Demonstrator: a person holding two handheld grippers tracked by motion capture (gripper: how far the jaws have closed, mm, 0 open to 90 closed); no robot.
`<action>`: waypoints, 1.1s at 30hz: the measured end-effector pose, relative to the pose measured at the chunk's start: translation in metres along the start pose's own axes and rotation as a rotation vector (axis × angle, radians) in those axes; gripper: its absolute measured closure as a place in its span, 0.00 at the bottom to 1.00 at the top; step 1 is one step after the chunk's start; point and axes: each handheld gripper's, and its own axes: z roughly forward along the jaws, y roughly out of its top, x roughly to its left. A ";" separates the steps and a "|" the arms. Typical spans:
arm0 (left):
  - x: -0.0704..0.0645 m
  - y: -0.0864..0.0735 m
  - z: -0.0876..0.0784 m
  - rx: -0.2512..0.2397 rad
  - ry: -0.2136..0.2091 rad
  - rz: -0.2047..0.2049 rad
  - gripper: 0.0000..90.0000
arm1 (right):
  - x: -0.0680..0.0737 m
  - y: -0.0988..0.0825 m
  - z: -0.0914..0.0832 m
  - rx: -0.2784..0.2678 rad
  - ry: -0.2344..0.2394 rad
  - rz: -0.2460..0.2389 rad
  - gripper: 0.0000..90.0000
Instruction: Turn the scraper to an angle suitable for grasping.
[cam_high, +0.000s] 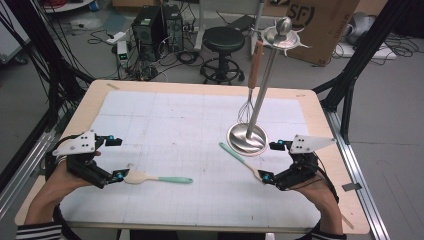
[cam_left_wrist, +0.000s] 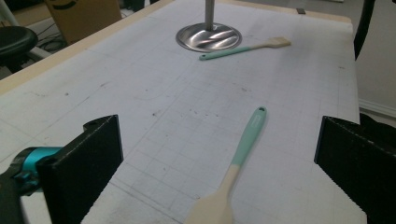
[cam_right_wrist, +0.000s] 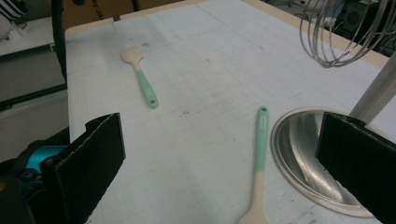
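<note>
Both spatula heads are cut off between open jaws.

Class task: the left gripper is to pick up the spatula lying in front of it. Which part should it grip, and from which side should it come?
Probably the mint handle of the spatula, near where it meets the cream blade. The spatula lies flat on the mat, so the open left gripper should come from above, jaws straddling the narrow handle across its width; the broad blade offers less to pinch.

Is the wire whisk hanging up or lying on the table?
Hanging up. The wire whisk with the wooden handle dangles from the top of the tall metal stand, its wire loops clear of the white gridded mat.
</note>
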 end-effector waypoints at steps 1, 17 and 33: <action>0.000 0.003 0.002 0.011 -0.009 0.005 0.02 | -0.001 0.000 -0.001 -0.004 -0.002 -0.002 0.00; -0.004 0.051 0.037 0.228 -0.108 0.138 0.02 | 0.000 -0.002 -0.007 -0.016 -0.010 -0.005 0.00; -0.009 0.049 0.085 0.493 -0.187 0.273 0.04 | 0.000 -0.003 -0.011 -0.025 -0.021 -0.003 0.00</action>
